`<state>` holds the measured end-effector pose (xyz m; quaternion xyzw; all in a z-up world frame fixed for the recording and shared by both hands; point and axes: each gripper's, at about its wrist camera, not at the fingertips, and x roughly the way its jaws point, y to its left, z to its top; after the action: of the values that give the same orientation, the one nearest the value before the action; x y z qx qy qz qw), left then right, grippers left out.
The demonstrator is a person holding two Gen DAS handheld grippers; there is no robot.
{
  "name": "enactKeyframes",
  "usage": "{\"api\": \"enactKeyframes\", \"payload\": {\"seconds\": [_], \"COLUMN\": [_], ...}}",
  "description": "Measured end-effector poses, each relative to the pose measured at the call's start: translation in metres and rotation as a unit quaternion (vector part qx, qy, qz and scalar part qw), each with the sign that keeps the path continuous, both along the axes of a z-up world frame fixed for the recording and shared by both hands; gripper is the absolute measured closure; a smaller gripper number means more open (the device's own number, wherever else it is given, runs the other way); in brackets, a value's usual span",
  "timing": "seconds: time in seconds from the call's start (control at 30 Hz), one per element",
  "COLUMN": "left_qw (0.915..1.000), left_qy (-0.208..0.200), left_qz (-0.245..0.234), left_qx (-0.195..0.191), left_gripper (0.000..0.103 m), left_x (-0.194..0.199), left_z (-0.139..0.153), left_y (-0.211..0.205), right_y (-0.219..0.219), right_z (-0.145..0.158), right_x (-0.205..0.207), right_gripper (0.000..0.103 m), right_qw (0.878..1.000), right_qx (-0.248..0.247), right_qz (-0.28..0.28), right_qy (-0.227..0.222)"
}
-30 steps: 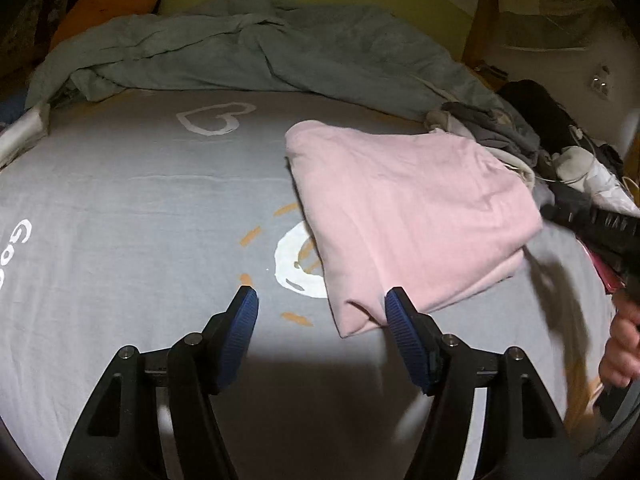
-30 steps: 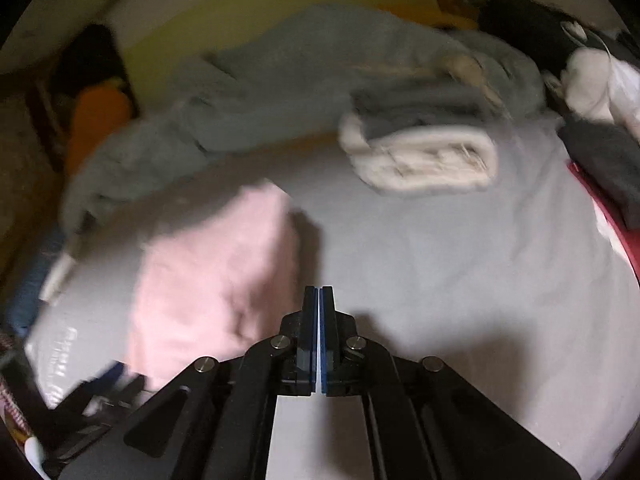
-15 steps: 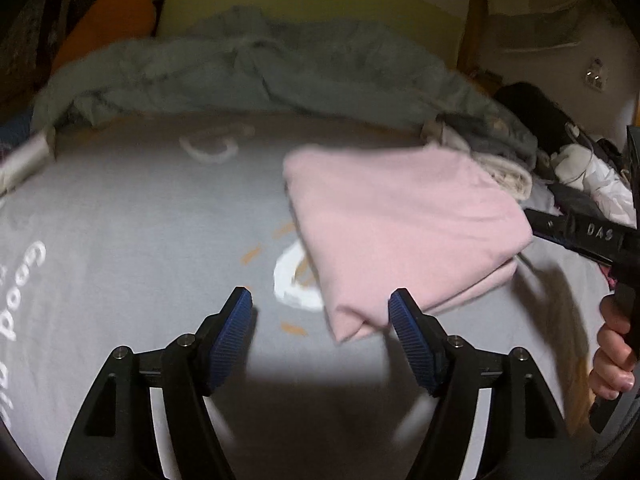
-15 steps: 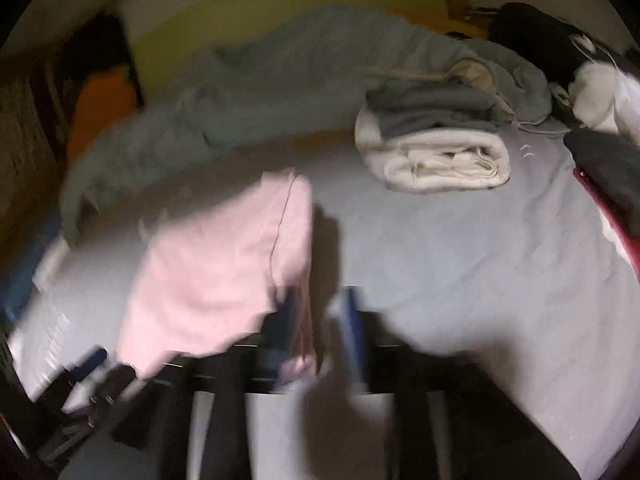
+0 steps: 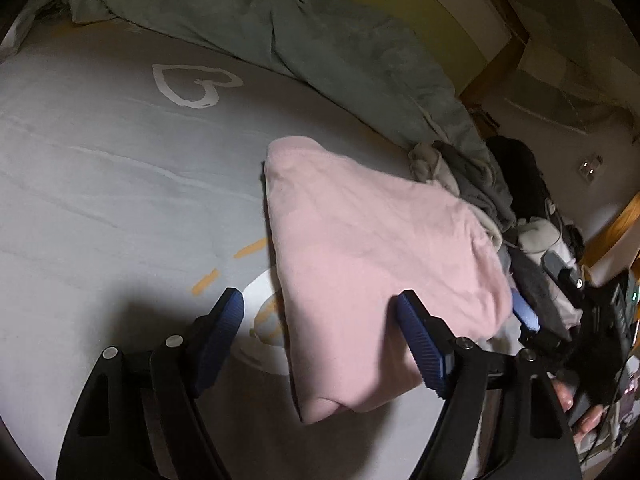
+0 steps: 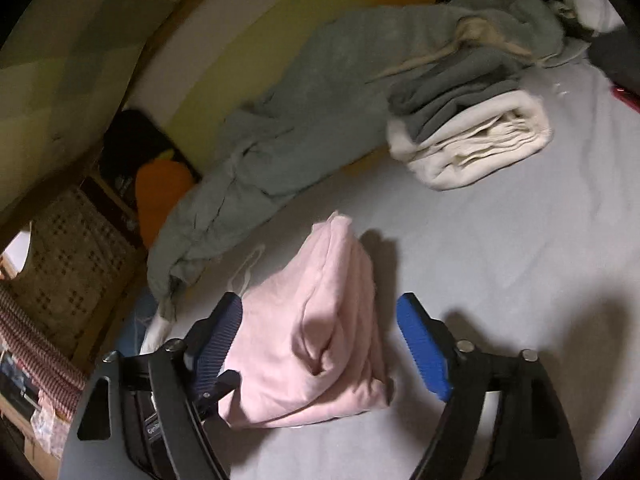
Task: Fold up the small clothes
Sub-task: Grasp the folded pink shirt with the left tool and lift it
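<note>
**Pink fold sitting loose between both sets of fingers**

We are reading left to right across the bed (image 5: 100, 184). We are seeing the grey sheet with its white heart print (image 5: 192, 86), then the left gripper (image 5: 320, 336), then the folded pink garment (image 5: 372, 260) lying mid-bed, and the right gripper (image 6: 320, 344) coming in from the far side.

Risk, as we are judging it: the bundle is looking puffy and its layered edges are standing open on the right-wrist view. A pinch taking only the top layers, or a drag across the sheet, is likely to be peeling the fold apart. The stacked grey and cream clothes (image 6: 472, 136) are sitting close enough to get nudged.

Left fingers are standing wide, having just been opening; a corner of the garment is lying between them, unpressed. Right fingers have just been opening too, now spread wide and straddling the bundle's end, gripping nothing.
</note>
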<state>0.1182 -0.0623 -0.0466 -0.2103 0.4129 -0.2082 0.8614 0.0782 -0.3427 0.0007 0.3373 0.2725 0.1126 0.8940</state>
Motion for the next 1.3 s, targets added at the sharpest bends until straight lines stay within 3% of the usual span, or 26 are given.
{"api": "enactKeyframes", "payload": {"seconds": [0.1, 0.17, 0.23, 0.27, 0.3, 0.37, 0.47, 0.57, 0.77, 0.9, 0.97, 1.1, 1.2, 1.3], "left_qw": [0.9999, 0.9997, 0.999, 0.9986, 0.9986, 0.9987, 0.9979, 0.992, 0.9698, 0.9595, 0.9565, 0.9585, 0.9579, 0.9635], "left_qy": [-0.001, -0.006, -0.012, -0.005, -0.004, -0.004, -0.045, -0.108, -0.209, -0.233, -0.237, -0.226, -0.219, -0.185], "left_qz": [-0.012, -0.021, -0.041, -0.053, -0.052, -0.046, -0.046, -0.063, -0.126, -0.158, -0.17, -0.172, -0.178, -0.182], "left_qx": [-0.003, 0.011, 0.012, 0.004, -0.001, -0.021, -0.007, 0.017, -0.008, -0.021, -0.02, 0.019, 0.053, 0.065], "left_gripper": [0.026, 0.026, 0.054, 0.072, 0.086, 0.091, 0.093, 0.093, 0.093, 0.093, 0.092, 0.092, 0.092, 0.091], "left_x": [0.002, 0.001, -0.001, 0.0, 0.0, 0.001, -0.004, -0.005, 0.034, 0.078, 0.102, 0.135, 0.152, 0.174], "left_z": [0.001, 0.001, 0.0, -0.001, -0.001, 0.002, 0.028, 0.073, 0.165, 0.199, 0.204, 0.187, 0.159, 0.122], "left_y": [-0.005, -0.009, -0.016, -0.017, -0.016, -0.009, -0.016, -0.037, -0.115, -0.179, -0.209, -0.255, -0.276, -0.292], "right_y": [0.015, 0.023, 0.031, 0.032, 0.032, 0.029, 0.034, 0.025, -0.064, -0.12, -0.152, -0.192, -0.21, -0.217], "right_z": [-0.022, -0.043, -0.046, -0.047, -0.049, -0.048, -0.027, 0.017, 0.117, 0.151, 0.153, 0.13, 0.097, 0.058], "right_x": [0.029, 0.043, 0.047, 0.048, 0.049, 0.046, 0.038, 0.025, 0.026, 0.042, 0.059, 0.091, 0.115, 0.136], "right_gripper": [0.022, 0.026, 0.044, 0.062, 0.068, 0.074, 0.076, 0.076, 0.076, 0.076, 0.076, 0.075, 0.075, 0.072], "right_qw": [0.997, 0.994, 0.994, 0.994, 0.993, 0.995, 0.996, 0.996, 0.994, 0.987, 0.985, 0.987, 0.99, 0.991], "right_qx": [0.001, 0.02, -0.015, -0.008, 0.002, 0.011, -0.033, -0.073, -0.082, -0.108, -0.114, -0.116, -0.106, -0.111], "right_qz": [0.05, 0.079, 0.076, 0.086, 0.09, 0.082, 0.07, 0.054, -0.012, -0.062, -0.083, -0.087, -0.08, -0.076], "right_qy": [0.065, 0.08, 0.074, 0.074, 0.073, 0.064, 0.048, 0.014, -0.072, -0.097, -0.098, -0.073, -0.041, -0.006]}}
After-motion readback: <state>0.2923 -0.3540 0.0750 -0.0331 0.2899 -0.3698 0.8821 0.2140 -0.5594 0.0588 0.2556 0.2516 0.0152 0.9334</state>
